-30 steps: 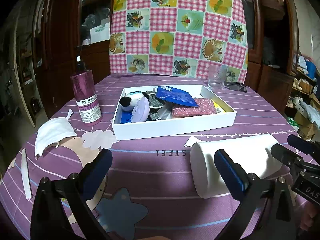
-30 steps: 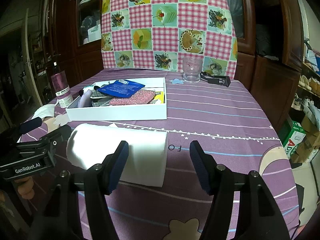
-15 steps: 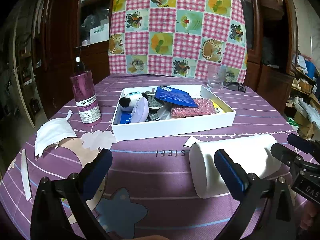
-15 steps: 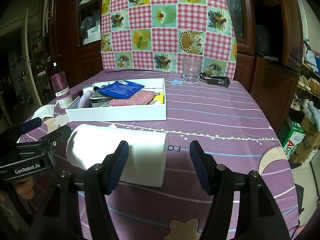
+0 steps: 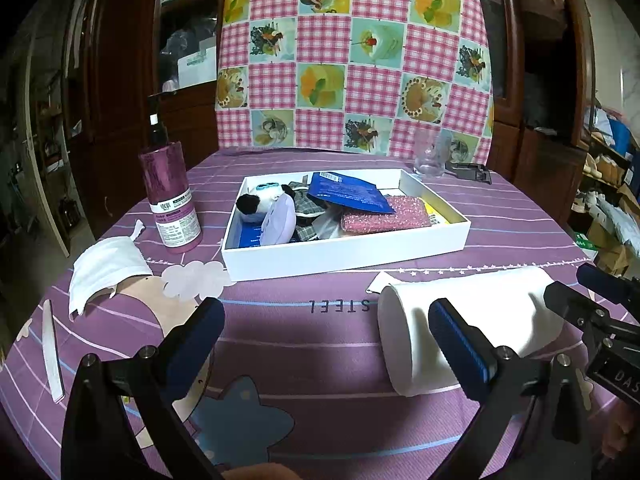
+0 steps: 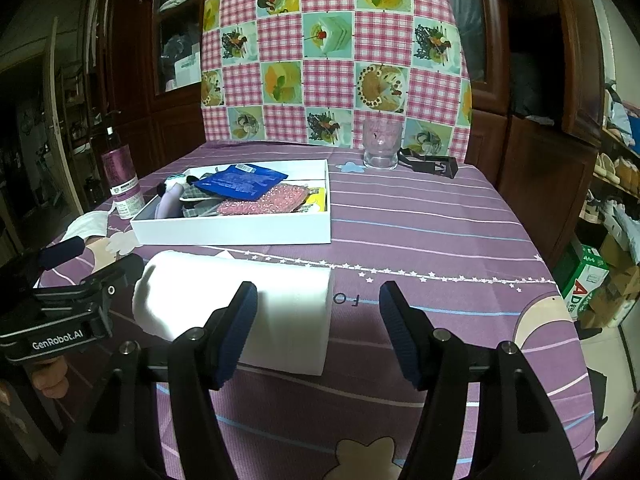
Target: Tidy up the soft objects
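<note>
Across the lower half of the left wrist view, the left gripper (image 5: 324, 340) hangs over the purple tablecloth (image 5: 304, 344) with its blue-padded jaws spread apart and nothing between them; its right pad stands in front of the white paper roll (image 5: 472, 312), which lies on its side at lower right. Whether that pad touches the roll cannot be told. At the bottom centre of the right wrist view, the right gripper (image 6: 316, 332) also stands open and holds nothing, with the paper roll (image 6: 256, 300) lying left of the gap, behind its left pad. Above the roll in both views sits the white box (image 5: 344, 254), holding a blue packet (image 5: 348, 192), a pink sparkly pouch (image 5: 384, 220), a lilac soft item (image 5: 278, 226) and a black-and-white plush (image 5: 256, 202). Left of the box in the left wrist view stands a purple bottle (image 5: 170, 200), and below it a white face mask (image 5: 106, 268) lies on the cloth. A clear glass (image 6: 381, 145) stands at the table's far side, in front of a pink checked cloth (image 6: 332, 52).
</note>
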`<state>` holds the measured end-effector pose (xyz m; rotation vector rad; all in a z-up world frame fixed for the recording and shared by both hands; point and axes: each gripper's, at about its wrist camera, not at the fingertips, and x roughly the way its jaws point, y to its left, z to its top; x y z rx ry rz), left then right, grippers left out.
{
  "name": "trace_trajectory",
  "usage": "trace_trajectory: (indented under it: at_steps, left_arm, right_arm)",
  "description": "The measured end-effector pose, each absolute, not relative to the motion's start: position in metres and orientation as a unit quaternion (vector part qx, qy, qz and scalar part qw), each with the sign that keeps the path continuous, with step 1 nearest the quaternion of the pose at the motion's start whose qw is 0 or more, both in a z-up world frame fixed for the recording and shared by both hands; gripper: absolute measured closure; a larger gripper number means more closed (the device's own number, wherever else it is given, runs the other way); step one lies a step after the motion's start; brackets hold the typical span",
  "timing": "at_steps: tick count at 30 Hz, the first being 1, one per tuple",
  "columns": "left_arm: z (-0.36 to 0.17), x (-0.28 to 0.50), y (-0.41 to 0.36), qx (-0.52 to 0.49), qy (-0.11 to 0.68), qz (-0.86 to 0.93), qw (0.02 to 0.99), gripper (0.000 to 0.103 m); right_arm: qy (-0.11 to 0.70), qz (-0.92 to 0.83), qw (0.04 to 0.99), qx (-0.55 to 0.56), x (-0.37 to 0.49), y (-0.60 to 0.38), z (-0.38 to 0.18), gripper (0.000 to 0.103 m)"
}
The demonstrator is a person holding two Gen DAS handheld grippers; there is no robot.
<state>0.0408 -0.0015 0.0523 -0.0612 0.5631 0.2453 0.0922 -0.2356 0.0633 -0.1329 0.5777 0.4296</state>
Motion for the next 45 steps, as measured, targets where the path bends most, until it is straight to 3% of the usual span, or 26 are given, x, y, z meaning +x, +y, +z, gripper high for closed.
trace_trajectory:
  at_steps: [29, 45]
  left_arm:
    - [0.051, 0.04, 0.0, -0.029, 0.277, 0.12, 0.953, 0.0]
    - [0.049, 0.041, -0.004, -0.018, 0.284, 0.113, 0.952, 0.0]
  right_arm:
    - [0.311, 0.237, 0.918, -0.06, 0.095, -0.23, 0.055, 0.039]
    - [0.371, 0.323, 0.869, 0.044, 0.137, -0.234, 0.044, 0.038]
